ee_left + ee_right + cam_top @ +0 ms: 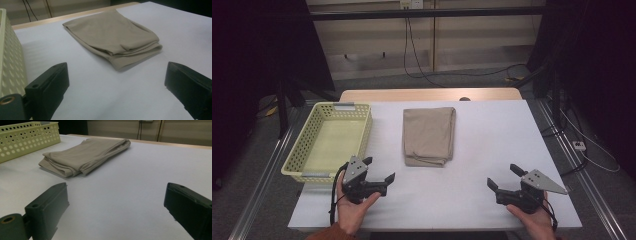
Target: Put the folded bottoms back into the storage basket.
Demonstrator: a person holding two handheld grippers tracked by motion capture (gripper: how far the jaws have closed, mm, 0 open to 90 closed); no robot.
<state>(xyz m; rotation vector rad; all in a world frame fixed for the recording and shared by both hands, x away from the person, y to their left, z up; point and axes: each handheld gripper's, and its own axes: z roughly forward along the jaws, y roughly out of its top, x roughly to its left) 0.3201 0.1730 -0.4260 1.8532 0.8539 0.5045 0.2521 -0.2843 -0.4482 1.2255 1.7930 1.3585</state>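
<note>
One folded cloth [428,135] lies mid-bench [492,150], right of one yellow basket [307,150]. My left gripper [379,170] and right gripper [502,176] hover near the front edge, well short of the cloth, both with fingers [50,82] spread apart, holding nothing.

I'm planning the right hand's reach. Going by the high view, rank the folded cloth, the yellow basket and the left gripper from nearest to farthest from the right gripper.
From the right gripper, jaws open:
1. Folded cloth, up and to the left, mid-table.
2. Left gripper, straight across at the near edge, also open.
3. Yellow basket, at the table's far left side.
</note>
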